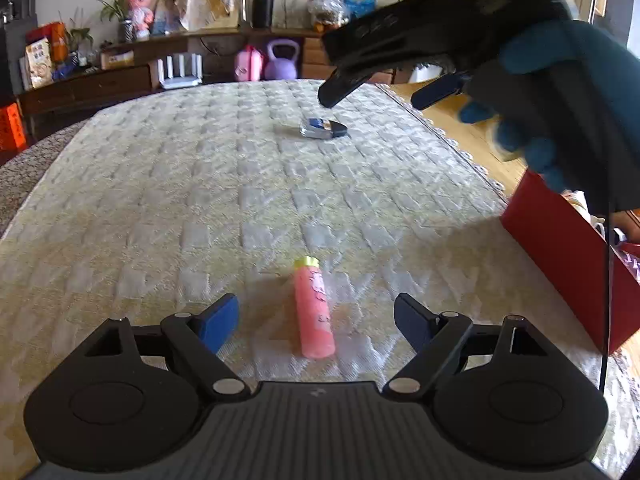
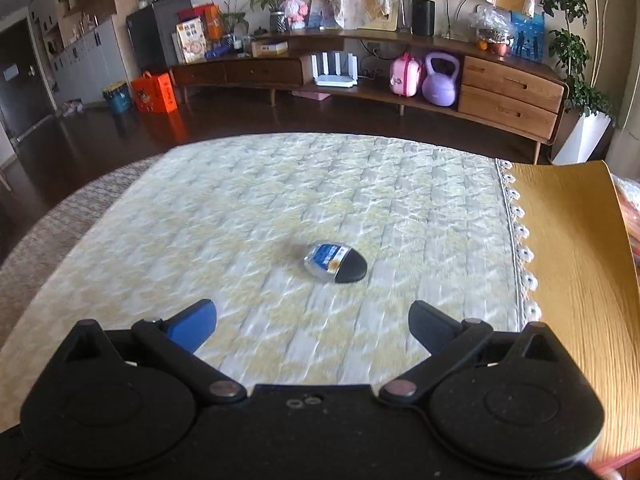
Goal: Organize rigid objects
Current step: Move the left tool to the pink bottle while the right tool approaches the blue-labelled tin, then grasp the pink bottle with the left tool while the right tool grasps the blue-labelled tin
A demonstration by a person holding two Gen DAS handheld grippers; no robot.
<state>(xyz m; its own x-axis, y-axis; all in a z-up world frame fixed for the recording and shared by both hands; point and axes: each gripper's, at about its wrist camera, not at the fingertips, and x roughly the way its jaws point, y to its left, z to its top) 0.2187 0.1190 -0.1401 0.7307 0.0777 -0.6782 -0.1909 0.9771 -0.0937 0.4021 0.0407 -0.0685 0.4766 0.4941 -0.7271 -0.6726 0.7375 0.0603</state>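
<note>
A pink tube with a yellow cap (image 1: 314,308) lies on the quilted cover (image 1: 160,200), between the open fingers of my left gripper (image 1: 316,322), apart from both pads. A small clear case with a blue label and a black end (image 1: 323,127) lies farther back; it also shows in the right wrist view (image 2: 335,262). My right gripper (image 2: 312,326) is open and empty, just short of that case. In the left wrist view the right gripper (image 1: 384,94) hovers above the case, held by a blue-gloved hand (image 1: 560,112).
A red box (image 1: 560,276) with items inside stands at the right edge of the cover. A yellow wood surface (image 2: 568,248) lies beyond the cover's lace edge. A long low wooden cabinet (image 2: 400,72) with a purple kettlebell (image 2: 439,80) stands behind.
</note>
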